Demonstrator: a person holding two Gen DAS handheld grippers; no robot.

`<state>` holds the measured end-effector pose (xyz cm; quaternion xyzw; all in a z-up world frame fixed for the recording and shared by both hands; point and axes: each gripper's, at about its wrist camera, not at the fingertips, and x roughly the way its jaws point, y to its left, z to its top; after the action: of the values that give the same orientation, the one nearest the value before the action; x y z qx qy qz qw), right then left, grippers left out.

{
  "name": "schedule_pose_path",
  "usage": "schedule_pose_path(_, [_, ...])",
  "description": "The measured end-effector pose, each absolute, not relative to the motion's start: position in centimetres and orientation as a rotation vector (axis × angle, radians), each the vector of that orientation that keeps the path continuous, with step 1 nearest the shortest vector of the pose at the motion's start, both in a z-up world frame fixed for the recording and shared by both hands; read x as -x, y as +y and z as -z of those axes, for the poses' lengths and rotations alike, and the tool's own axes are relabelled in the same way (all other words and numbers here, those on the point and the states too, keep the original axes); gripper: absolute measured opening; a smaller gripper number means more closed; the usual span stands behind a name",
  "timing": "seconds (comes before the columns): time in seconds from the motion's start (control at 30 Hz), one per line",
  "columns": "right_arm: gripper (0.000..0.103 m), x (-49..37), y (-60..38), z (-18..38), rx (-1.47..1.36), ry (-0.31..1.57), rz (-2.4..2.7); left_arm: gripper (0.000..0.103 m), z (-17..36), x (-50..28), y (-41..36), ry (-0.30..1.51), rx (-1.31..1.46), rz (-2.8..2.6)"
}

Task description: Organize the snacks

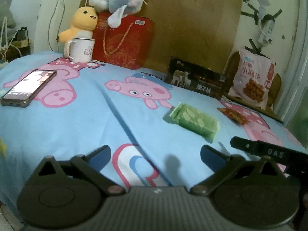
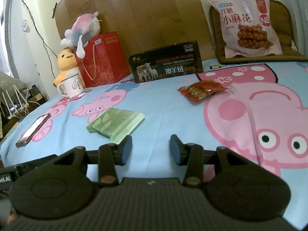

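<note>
Blue cartoon-pig bedsheet (image 1: 80,127) fills both views as we hold our two claws low over it. Our left gripper (image 1: 155,155) stands at its widest, nothing between its blue pads, only sheet beneath. Ahead of it and a little to its right lies the green snack packet (image 1: 194,122), flat on the sheet and apart from the fingers; farther right sits the small red snack packet (image 1: 232,115). Our right gripper (image 2: 151,149) is parted more narrowly and also empty; the green packet (image 2: 115,125) lies just ahead of its left finger, the red one (image 2: 201,90) farther ahead to the right. Beyond both, a dark sheep-printed box (image 2: 165,61) stands upright, and a pink bag of fried twists (image 2: 248,23) leans on a brown cushion (image 2: 215,44). Well off to the left of our claws lie a phone (image 1: 28,87) and a white mug (image 1: 80,48).
</note>
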<state>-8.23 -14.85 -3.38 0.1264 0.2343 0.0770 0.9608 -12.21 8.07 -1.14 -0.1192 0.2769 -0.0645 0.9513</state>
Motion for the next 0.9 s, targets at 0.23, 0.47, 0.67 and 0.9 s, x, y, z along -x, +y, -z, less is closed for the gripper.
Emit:
schedule_pose_path(0.23, [0.063,7.6,-15.2,2.8,-0.261,0.483,-0.223,0.103,0.5,12.3,7.9,0.521,0.207,0.117])
schedule_pose_path(0.47, [0.069,6.3,-14.4,2.0,-0.113,0.524,-0.359,0.103,-1.1,10.0,8.9,0.492,0.117,0.093])
schedule_pose_path(0.67, [0.069,4.7,-12.9,1.5,0.028,0.551,-0.448,0.103,-1.4,3.8,11.0,0.673,0.233,0.274])
schedule_pose_path(0.9, [0.068,3.1,-12.5,1.2,0.067,0.569,-0.471,0.084,-1.7,-1.5,10.4,0.768,0.255,0.325])
